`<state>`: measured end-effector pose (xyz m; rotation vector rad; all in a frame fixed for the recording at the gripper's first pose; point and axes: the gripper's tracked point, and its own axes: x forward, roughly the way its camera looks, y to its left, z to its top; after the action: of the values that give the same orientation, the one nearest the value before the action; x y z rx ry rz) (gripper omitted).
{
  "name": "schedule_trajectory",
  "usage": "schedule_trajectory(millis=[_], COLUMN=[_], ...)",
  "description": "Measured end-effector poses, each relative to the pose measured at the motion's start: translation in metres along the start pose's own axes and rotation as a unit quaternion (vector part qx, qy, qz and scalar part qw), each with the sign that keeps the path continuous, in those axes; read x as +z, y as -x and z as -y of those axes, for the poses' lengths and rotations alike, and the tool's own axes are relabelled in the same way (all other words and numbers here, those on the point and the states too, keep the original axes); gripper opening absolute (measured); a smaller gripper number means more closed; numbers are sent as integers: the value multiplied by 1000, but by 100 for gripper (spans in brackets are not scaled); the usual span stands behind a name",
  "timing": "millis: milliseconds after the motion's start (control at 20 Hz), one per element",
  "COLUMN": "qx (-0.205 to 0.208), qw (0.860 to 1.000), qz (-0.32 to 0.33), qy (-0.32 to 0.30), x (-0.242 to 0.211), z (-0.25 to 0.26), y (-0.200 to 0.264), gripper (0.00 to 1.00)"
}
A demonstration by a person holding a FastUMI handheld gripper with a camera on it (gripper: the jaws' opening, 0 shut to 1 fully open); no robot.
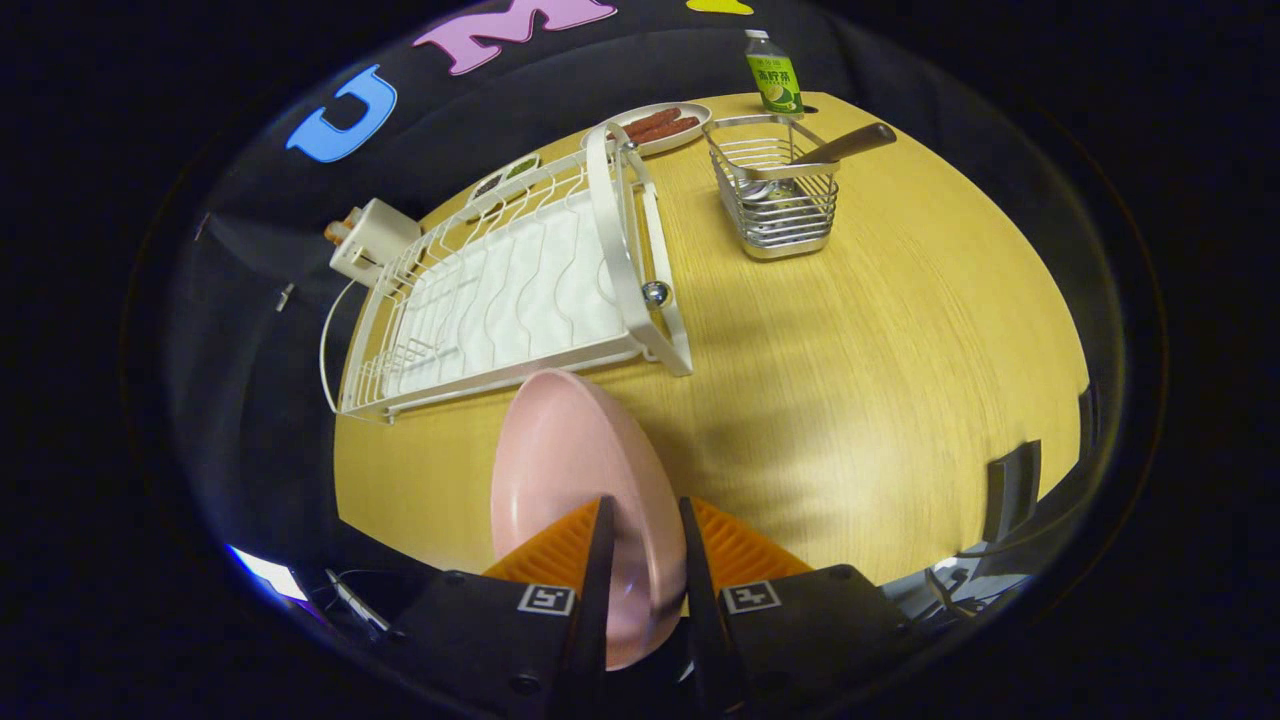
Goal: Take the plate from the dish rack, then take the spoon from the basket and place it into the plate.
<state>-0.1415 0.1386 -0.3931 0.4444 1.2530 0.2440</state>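
Your gripper pinches pink plate edge-on above table; dish rack just beyond; spoon in basket.

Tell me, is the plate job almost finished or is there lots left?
About halfway. Done: the pink plate is out of the white dish rack, which has no dishes in it. In hand: the gripper has both fingers pinching the plate's edge, holding it above the wooden table. Left: put the plate down, then fetch the wooden-handled spoon from the wire basket and lay it in the plate.
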Motion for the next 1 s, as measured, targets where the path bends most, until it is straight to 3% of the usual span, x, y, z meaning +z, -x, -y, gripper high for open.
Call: schedule_trajectory(millis=[100, 150, 300, 600, 850, 1000], qx=[-18, -26, -25, -26, -54, -80], qw=[1000, 1000, 999, 994, 972, 962], qz=[3, 5, 17, 98, 213, 241], qy=[7, 12, 13, 42, 78, 99], x=[2, 2, 9, 46, 122, 164], z=[12, 18, 21, 31, 59, 81], y=[-5, -11, -7, 17, 61, 74], gripper=[42, 39, 44, 53, 53, 53])
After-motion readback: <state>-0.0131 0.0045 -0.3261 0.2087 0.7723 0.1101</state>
